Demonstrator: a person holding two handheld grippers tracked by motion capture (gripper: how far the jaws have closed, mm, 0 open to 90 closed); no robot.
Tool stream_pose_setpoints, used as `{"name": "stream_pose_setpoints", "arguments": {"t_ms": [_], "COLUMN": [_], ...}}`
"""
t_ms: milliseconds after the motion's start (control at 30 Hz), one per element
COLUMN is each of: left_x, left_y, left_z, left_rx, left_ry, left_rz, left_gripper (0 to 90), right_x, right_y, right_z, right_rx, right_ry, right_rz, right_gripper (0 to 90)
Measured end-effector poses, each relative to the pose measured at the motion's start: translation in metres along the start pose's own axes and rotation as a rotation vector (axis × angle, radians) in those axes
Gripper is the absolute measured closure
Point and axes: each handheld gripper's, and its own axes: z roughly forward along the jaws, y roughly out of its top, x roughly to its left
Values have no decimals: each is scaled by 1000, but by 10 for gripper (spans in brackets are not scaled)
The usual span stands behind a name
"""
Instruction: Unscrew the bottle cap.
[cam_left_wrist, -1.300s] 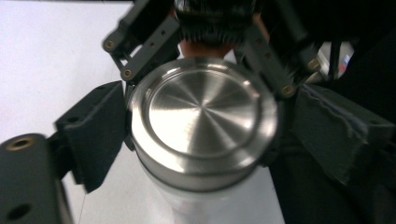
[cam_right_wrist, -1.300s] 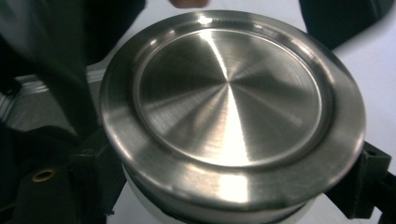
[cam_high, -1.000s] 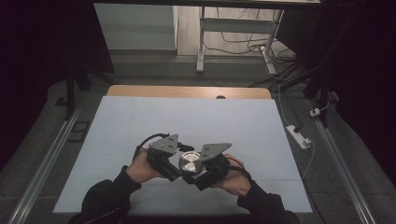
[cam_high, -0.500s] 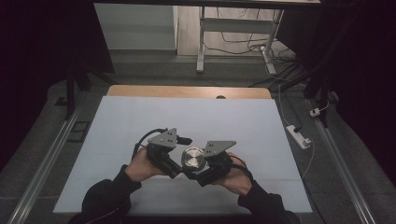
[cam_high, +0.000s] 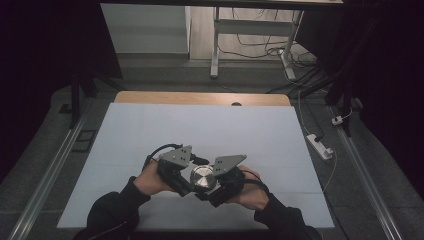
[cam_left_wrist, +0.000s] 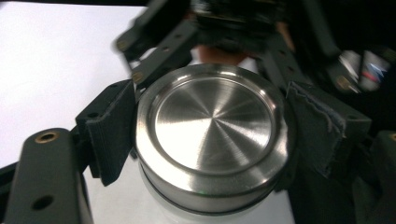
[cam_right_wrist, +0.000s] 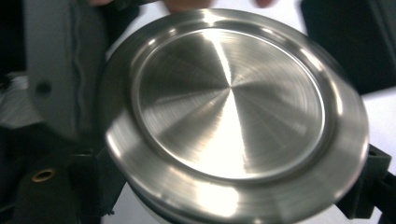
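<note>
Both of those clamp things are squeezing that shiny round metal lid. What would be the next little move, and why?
Probably a small twist of the left hand-held gripper. Its pads press the rim of the metal lid, having just opened and re-closed there, while the right hand-held gripper clamps the white container beneath. That looks like unscrewing.

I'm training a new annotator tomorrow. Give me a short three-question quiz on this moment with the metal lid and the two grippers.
1. True or false: the round steel lid lies flat on the white table with nothing touching it.
2. Which gripper's pads press the lid's rim from both sides? A) the left gripper B) neither gripper
3. Fill in: under the lid there is a ____ container body.

Key:
1. False. Both grippers close in around it, and it sits on top of a container.
2. A. Its jaws have just been closing, with the lid between them. The right gripper holds lower, below the lid.
3. White.
</note>
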Motion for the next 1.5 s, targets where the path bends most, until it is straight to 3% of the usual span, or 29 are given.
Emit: {"name": "stream_pose_setpoints", "arguments": {"t_ms": [133, 167, 200, 267, 333, 400, 467, 533, 633, 733, 833, 900, 967, 1033, 1100, 1167, 1233, 1300, 1333, 1400, 1433, 1467, 1500], "left_x": [-6, -8, -8, -6, -3, 1, 3, 4, 2, -1, -6, -6, -6, -5, -5, -8, -10, -8, -5, 0, 3, 5, 7], "left_y": [5, 7, 9, 11, 11, 10, 9, 9, 7, 5, 4, 4, 5, 4, 3, 4, 6, 8, 9, 8, 7, 6, 4], "left_z": [12, 15, 17, 14, 6, -6, -16, -21, -20, -14, -9, -9, -9, -7, -2, 6, 16, 17, 14, 3, -3, -9, -14], "left_rx": [-3, 0, 13, 24, -7, -56, -71, -46, 2, 36, 64, 59, 41, 12, -21, -25, 2, -3, -13, -54, -74, -91, -105], "left_ry": [188, 222, 229, 205, 157, 42, -18, -73, -101, -141, -136, -119, -87, -45, 39, 162, 236, 224, 203, 142, 116, 82, 44], "left_rz": [-90, -107, -111, -85, -94, -81, -47, -27, 28, 75, 129, 128, 97, 41, -39, -104, -130, -131, -137, -152, -151, -137, -126], "left_gripper": [203, 202, 201, 170, 121, 125, 120, 89, 55, 92, 179, 184, 186, 187, 188, 188, 185, 170, 102, 61, 32, 32, 65], "right_x": [-8, -10, -11, -12, -11, -9, -7, -4, 1, 5, 9, 10, 9, 6, 4, -1, -4, -7, -8, -8, -7, -7, -6], "right_y": [-3, -4, -5, -6, -4, -2, 0, 1, 3, 4, 5, 5, 6, 5, 5, 3, 1, -2, -3, -2, 0, 0, 2], "right_z": [0, 0, 0, -1, -3, -5, -7, -6, -4, -2, -1, -1, -3, -4, -5, -4, -2, -1, -3, -4, -7, -7, -8], "right_rx": [-13, -15, -18, -21, -34, -45, -55, -55, -43, -33, -31, -28, -30, -37, -37, -36, -20, -21, -31, -36, -51, -51, -59], "right_ry": [-116, -140, -159, -155, -130, -99, -56, -21, 33, 70, 92, 86, 70, 30, -31, -110, -190, -201, -176, -163, -133, -133, -79], "right_rz": [91, 105, 123, 135, 130, 107, 88, 62, 24, -11, -34, -45, -28, -24, 12, 61, 95, 122, 125, 120, 110, 110, 93], "right_gripper": [142, 142, 142, 142, 142, 142, 142, 142, 142, 142, 142, 142, 142, 142, 142, 143, 142, 142, 142, 142, 142, 142, 142]}}
